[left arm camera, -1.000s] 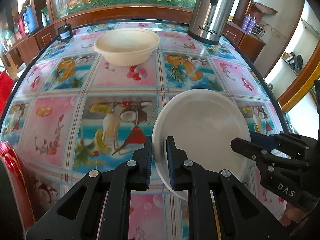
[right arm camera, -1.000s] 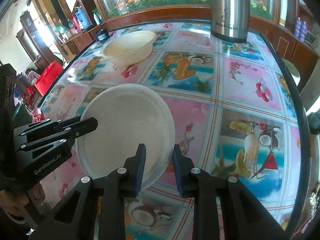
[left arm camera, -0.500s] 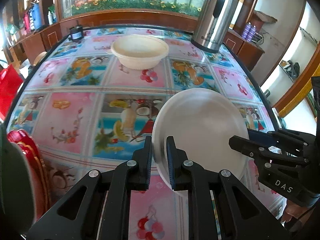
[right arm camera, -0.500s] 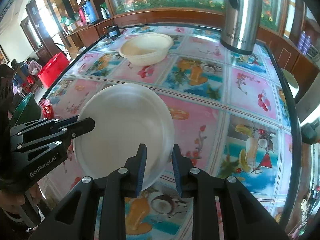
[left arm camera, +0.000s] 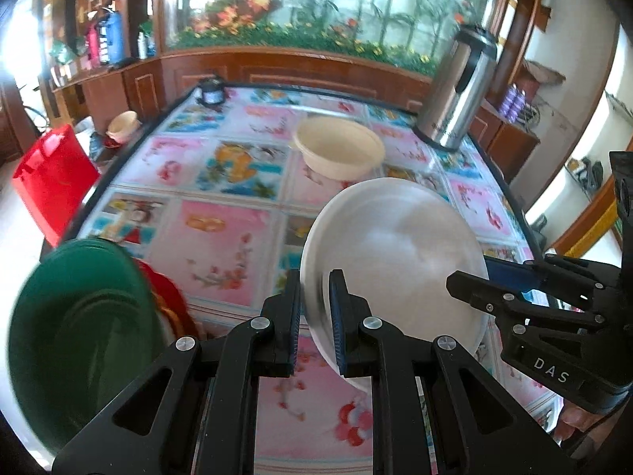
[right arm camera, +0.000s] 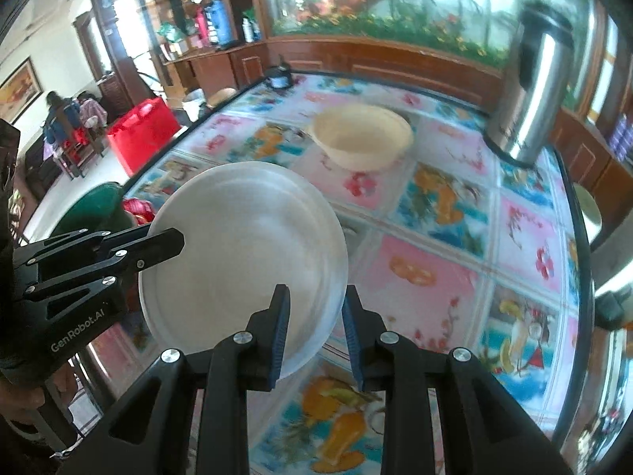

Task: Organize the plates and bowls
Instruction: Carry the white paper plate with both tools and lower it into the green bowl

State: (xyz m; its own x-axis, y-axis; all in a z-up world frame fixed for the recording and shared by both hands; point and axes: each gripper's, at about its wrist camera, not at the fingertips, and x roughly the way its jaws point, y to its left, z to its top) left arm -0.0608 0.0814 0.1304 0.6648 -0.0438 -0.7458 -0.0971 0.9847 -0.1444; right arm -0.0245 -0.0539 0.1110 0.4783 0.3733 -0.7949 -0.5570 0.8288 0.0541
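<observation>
A glass-topped table (left arm camera: 221, 237) with fruit-and-flower tiles sits before a wood-framed aquarium (left arm camera: 316, 8). The left gripper (left arm camera: 315, 308) clamps the white plate (left arm camera: 395, 253) above it. The right gripper's (right arm camera: 315, 328) jaws have just been widening, seemingly loose about the rim. A cream bowl (left arm camera: 340, 152) rests beyond.

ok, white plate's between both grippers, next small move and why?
Probably back the right gripper clear: its fingers have just been opening, the white plate looks loose between them, while the left gripper is shut on the rim and can carry it alone.
</observation>
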